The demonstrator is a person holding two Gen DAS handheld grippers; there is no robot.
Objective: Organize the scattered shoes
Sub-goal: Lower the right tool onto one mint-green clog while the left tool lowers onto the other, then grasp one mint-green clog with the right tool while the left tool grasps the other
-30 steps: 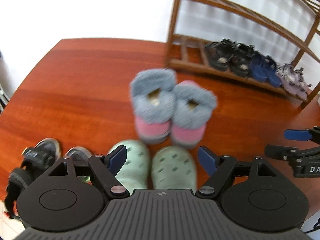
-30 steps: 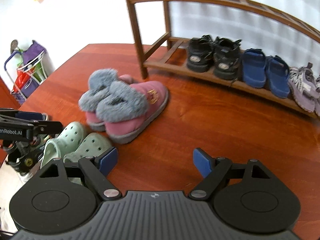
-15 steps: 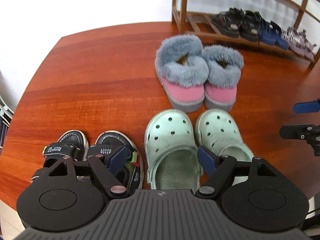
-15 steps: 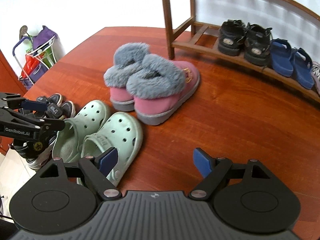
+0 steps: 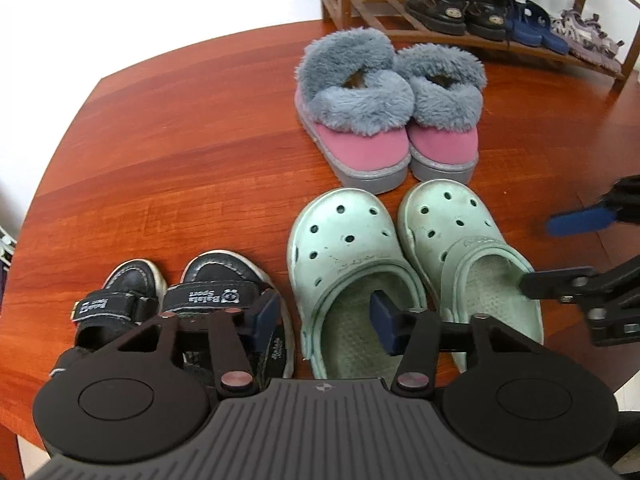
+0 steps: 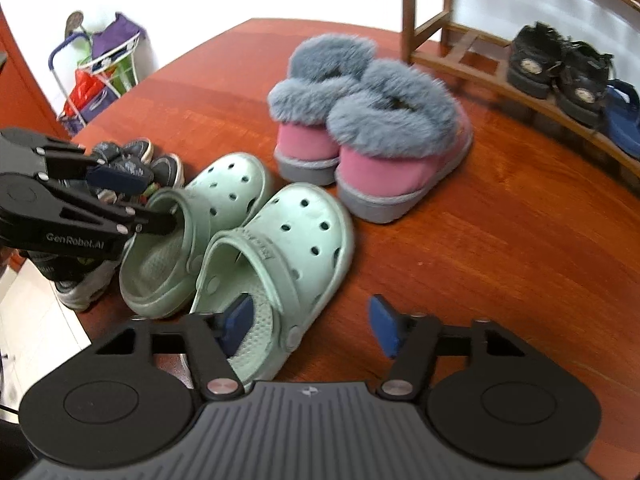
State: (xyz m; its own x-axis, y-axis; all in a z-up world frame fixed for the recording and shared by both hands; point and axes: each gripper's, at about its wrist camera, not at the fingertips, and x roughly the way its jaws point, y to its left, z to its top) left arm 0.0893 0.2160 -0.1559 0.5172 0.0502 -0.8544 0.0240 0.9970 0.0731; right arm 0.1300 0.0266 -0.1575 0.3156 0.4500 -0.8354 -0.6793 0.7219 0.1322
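Note:
Two mint-green clogs stand side by side at the near edge of the red wooden table. My left gripper straddles the outer side wall of the left clog: one finger is inside the opening, the other over a black sandal. Its jaws are closing, and the pads are not touching the wall. My right gripper straddles the outer wall of the right clog, one finger inside. Its jaws are closing too, with gaps still showing. Each gripper also appears in the other's view: right gripper, left gripper.
Pink slippers with grey fur stand just beyond the clogs. A wooden shoe rack at the back holds black sandals, blue sandals and purple sneakers. A second black sandal lies near the left edge. A trolley with bags stands past the table.
Both grippers have come down over the clogs. Their jaws have narrowed, and one finger of each now sits inside a clog's opening.

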